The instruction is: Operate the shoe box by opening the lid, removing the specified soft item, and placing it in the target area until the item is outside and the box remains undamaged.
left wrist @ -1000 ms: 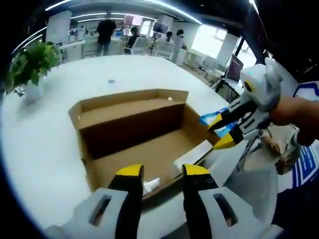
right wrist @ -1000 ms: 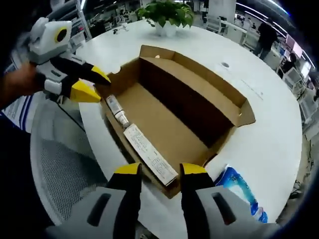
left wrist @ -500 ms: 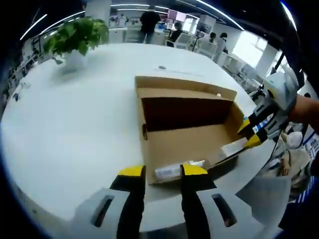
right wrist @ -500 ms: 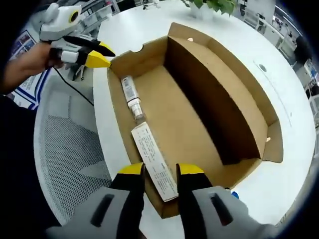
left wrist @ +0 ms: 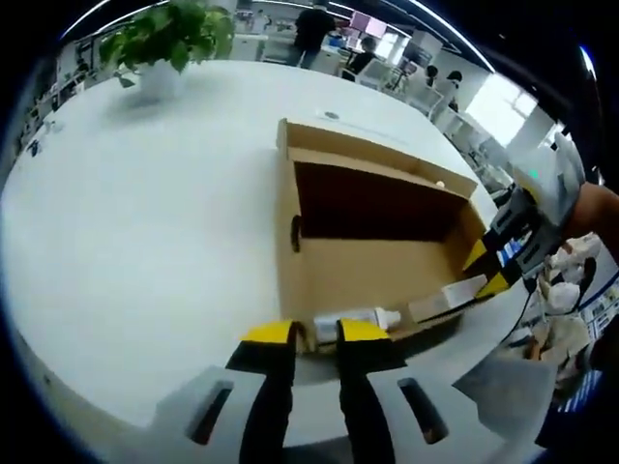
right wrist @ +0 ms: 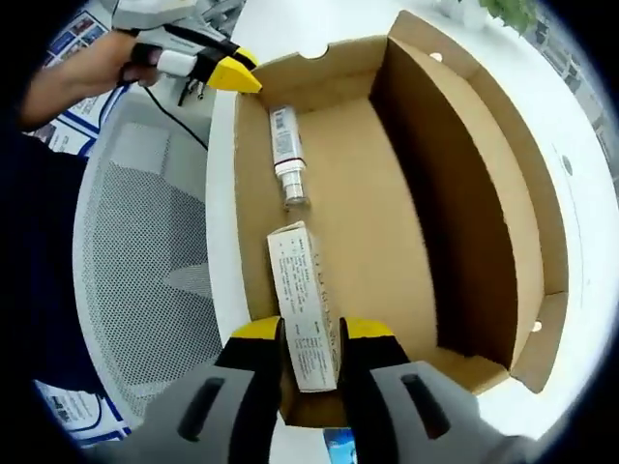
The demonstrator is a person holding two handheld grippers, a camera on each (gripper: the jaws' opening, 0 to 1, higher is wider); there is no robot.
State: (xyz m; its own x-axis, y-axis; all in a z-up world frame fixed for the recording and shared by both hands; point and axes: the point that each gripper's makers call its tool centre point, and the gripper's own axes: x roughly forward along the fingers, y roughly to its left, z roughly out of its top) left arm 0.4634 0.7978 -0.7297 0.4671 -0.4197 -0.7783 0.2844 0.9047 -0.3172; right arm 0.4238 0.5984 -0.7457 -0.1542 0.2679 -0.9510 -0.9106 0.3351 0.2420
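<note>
the open cardboard shoe box [left wrist: 372,271] lies on a round white table [left wrist: 145,222], its lid folded back on the far side in the left gripper view. the left gripper [left wrist: 314,333] sits at the near wall of the box, its yellow-tipped jaws close together with a narrow gap, and the box's near edge lies right at the tips; whether they pinch the cardboard cannot be told. just beyond its tips, inside the box, lies a white tube [left wrist: 356,321] on its side, and to the right of that a flat white carton [left wrist: 445,298]. in the right gripper view the right gripper [right wrist: 310,333] stands at the near end wall of the box, jaws slightly parted, with the end of the carton [right wrist: 302,317] between the tips; a firm grip is not clear. ahead of it lies the tube [right wrist: 285,157], and further ahead the other gripper [right wrist: 232,72] touches the box's far corner. a mesh chair [right wrist: 135,261] stands to the left of the box. a potted plant [left wrist: 174,43] stands far across the table.
</note>
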